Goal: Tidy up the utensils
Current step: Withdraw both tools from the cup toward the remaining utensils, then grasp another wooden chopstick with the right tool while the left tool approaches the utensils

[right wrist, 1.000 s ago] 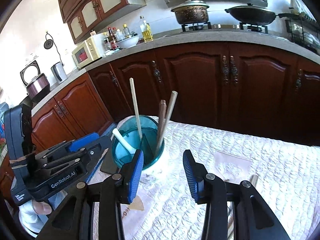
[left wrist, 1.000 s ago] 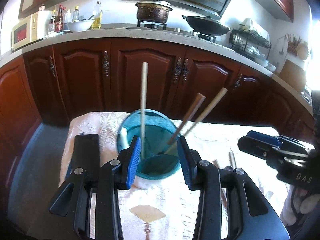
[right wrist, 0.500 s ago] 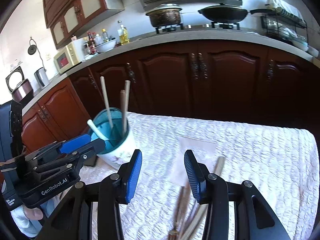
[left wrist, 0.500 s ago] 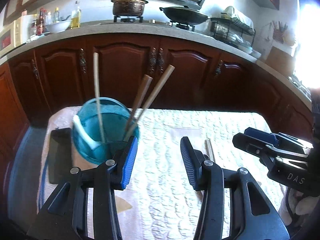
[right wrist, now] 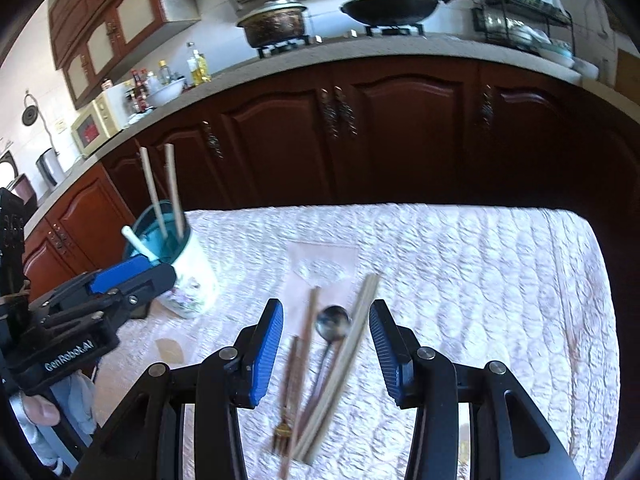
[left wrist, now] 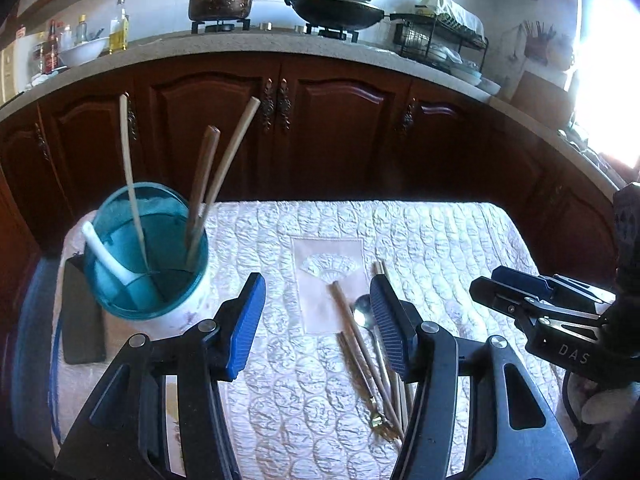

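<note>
Chopsticks (right wrist: 344, 364) and spoon (right wrist: 332, 326) lie loose on quilted cloth (right wrist: 480, 280) between right gripper (right wrist: 326, 350) fingers, jaws spread, empty. Left gripper (left wrist: 318, 322) jaws spread too, cup (left wrist: 148, 252) nearby.

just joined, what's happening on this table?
A person is sorting utensils with two hand-held grippers. The teal cup already holds three chopsticks and a white spoon. A metal spoon and several loose chopsticks lie on the quilted tablecloth. The right hand-held gripper is open over that pile, framing it between its fingers. The left hand-held gripper is open and empty, just right of the cup.
</note>
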